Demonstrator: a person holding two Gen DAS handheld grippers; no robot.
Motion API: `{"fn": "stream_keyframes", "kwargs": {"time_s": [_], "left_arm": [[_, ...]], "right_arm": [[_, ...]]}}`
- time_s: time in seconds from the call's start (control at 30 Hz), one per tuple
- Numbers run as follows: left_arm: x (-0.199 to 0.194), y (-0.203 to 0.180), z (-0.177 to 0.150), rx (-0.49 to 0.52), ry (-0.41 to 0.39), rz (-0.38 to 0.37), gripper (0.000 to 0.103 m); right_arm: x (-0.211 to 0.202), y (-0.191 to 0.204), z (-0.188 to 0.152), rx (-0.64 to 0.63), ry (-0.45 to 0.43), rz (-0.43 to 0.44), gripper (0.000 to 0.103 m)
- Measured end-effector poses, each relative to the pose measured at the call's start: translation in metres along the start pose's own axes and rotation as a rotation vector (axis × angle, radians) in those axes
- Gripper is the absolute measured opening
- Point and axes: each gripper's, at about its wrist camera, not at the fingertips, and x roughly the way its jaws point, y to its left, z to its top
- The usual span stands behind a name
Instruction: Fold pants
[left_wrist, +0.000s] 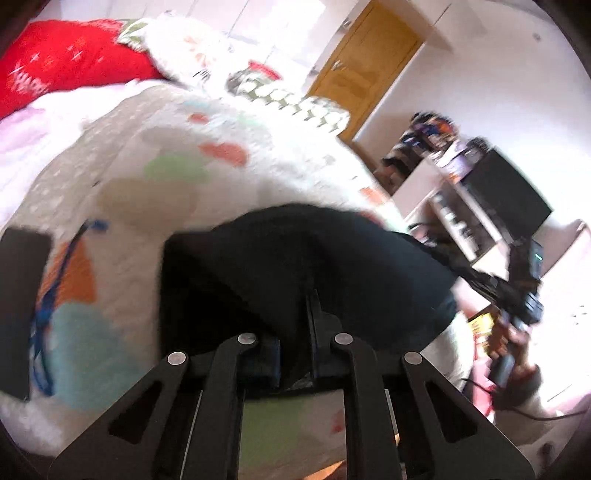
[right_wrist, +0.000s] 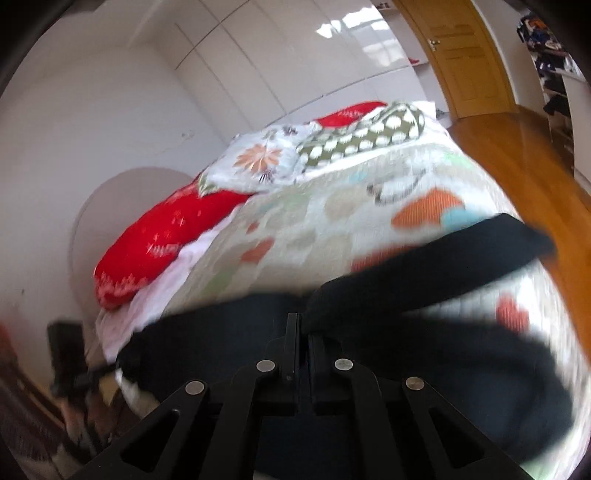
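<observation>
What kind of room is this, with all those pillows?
Most likely a bedroom. There is a bed under a patterned quilt, a red pillow and a flowered one at its head, and a wooden door behind. Dark pants lie on the bed.

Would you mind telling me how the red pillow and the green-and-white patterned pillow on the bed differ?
The red pillow is plain bright red with small white sparkle marks; the green-and-white patterned pillow bears rows of white shapes on olive green. In the right wrist view, the red one lies towards the bed's left edge and nearer the camera, the patterned one further back to the right. Both rest at the head of the bed, flanking a white flowered pillow.
</observation>
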Motion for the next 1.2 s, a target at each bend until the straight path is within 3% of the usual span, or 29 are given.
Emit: {"fn": "stream_keyframes", "kwargs": {"time_s": [0.13,0.17,0.27,0.37,0.4,0.43,0.57,0.83,0.87,0.9,1.0,1.2], "left_arm": [[0.027,0.026,-0.028,-0.054,0.089,0.083,0.01],[0.027,0.028,-0.03,-0.063,0.083,0.08,0.01],[0.018,0.025,-0.029,-0.057,0.057,0.073,0.01],[0.019,0.021,-0.028,-0.047,0.062,0.085,0.01],[0.02,0.021,-0.028,-0.049,0.065,0.089,0.01],[0.02,0.022,-0.03,-0.053,0.067,0.091,0.01],[0.025,0.018,-0.027,-0.064,0.069,0.098,0.01],[0.031,0.016,-0.021,-0.072,0.088,0.102,0.01],[0.031,0.015,-0.021,-0.071,0.088,0.105,0.01],[0.031,0.014,-0.02,-0.072,0.088,0.105,0.01],[0.026,0.013,-0.015,-0.069,0.073,0.083,0.01],[-0.002,0.008,-0.001,-0.037,0.016,0.005,0.01]], "right_arm": [[0.034,-0.017,-0.053,0.014,0.204,-0.117,0.005],[0.033,-0.022,-0.056,0.028,0.205,-0.101,0.005],[-0.003,-0.035,-0.046,0.058,0.107,-0.121,0.011],[-0.044,-0.061,-0.028,0.104,-0.011,-0.238,0.022],[-0.052,-0.072,-0.022,0.132,-0.037,-0.286,0.031],[-0.059,-0.088,-0.016,0.17,-0.057,-0.325,0.038],[-0.05,-0.123,-0.009,0.264,-0.042,-0.323,0.038],[-0.018,-0.166,0.014,0.379,-0.058,-0.291,0.036],[-0.017,-0.166,0.017,0.37,-0.074,-0.297,0.031],[-0.02,-0.167,0.019,0.363,-0.085,-0.303,0.012],[-0.031,-0.157,0.025,0.344,-0.129,-0.278,0.004],[-0.088,-0.097,0.029,0.194,-0.209,-0.24,0.004]]}}
